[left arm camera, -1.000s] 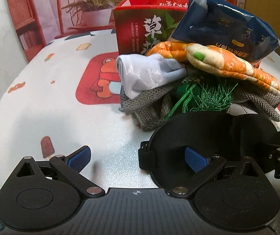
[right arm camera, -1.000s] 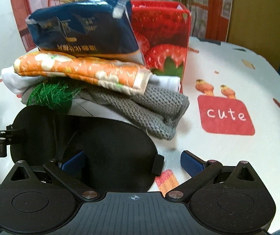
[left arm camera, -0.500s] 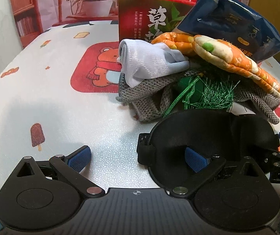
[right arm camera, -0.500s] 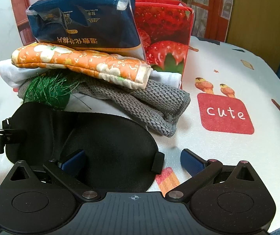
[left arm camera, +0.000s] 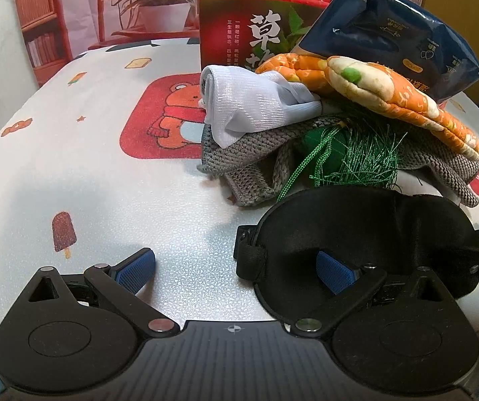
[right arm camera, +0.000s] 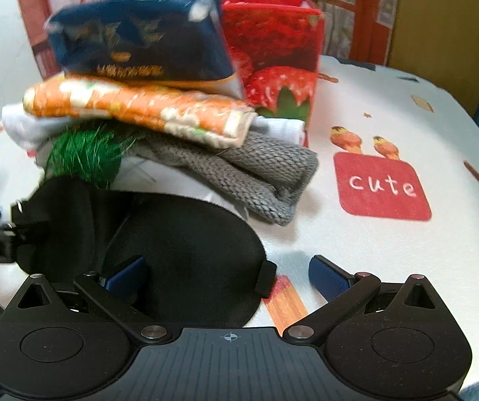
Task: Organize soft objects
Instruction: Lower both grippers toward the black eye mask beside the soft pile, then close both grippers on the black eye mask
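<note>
While both tools sit low over the round worktop [left arm camera: 82, 173] with its white cartoon-print cover, the left hand-held gripper [left arm camera: 236, 269] is spread wide, one blue pad on bare cloth and the other over the left end of a black padded sleep mask [left arm camera: 356, 224]. It grips nothing. The right hand-held gripper [right arm camera: 229, 275] is equally wide apart, straddling the mask's other end, its left pad above the black fabric and its right pad over the cover; whether either pad touches the mask I cannot tell.

The mask lies flat at the near edge, just in front of a heap of soft things. At the bottom is a grey knitted cloth [left arm camera: 249, 153] with a green tasselled ornament [left arm camera: 356, 157] tucked in it, a white ribbed fabric piece [left arm camera: 249, 107] on the left, an orange quilted oven mitt [left arm camera: 390, 90] across the top, and a dark blue plastic tissue pack [left arm camera: 403, 36] on the mitt.

Behind the heap stands a red paper gift bag [left arm camera: 236, 33], printed with large white Chinese characters on one face and strawberries on another. A red patch on the cover reads "cute" [right arm camera: 383, 185]. The pack's small print is unreadable.
</note>
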`<state>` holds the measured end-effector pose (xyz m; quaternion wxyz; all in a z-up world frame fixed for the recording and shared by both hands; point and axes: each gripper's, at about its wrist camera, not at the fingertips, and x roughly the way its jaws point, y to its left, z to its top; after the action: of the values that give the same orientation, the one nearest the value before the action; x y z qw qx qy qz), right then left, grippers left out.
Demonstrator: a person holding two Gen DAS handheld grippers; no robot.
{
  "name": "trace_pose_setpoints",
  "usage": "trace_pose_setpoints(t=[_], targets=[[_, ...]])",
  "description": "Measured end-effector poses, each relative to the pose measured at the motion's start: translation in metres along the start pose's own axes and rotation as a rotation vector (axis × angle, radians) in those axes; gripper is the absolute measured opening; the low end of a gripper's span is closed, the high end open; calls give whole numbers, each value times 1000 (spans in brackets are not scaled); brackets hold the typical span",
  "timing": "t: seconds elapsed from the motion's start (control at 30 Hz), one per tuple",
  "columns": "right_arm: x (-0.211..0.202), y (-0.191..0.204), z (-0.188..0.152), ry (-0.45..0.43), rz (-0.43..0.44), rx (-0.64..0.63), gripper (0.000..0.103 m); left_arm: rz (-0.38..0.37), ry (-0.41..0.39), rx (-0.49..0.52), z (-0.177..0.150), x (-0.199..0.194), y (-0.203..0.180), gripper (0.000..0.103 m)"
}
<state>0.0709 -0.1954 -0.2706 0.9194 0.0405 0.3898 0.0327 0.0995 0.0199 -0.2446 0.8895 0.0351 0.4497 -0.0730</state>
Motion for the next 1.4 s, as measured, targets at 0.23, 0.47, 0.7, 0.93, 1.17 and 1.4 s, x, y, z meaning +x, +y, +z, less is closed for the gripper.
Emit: trace_pose_setpoints(t=[0.23, 0.47, 0.7, 0.93, 1.17, 1.4], targets=[[-10, -10, 0, 5, -19, 32, 101, 0, 4, 2, 0, 0, 0, 103], [-6, -3, -6, 19, 31, 11, 90, -17, 21, 2, 1, -3, 3, 103], [-8, 3, -5, 6, 80, -8, 78, -126, 15, 17, 0, -16, 4, 79], [-10, 3, -3, -8, 117, -1, 69, -149, 4, 55, -3, -18, -6, 65], [-19, 4, -1, -54, 149, -8, 62, -132, -34, 38, -3, -31, -6, 39], [-33, 6, 2, -104, 196, -23, 46, -120, -116, 53, 1, -55, -7, 23]])
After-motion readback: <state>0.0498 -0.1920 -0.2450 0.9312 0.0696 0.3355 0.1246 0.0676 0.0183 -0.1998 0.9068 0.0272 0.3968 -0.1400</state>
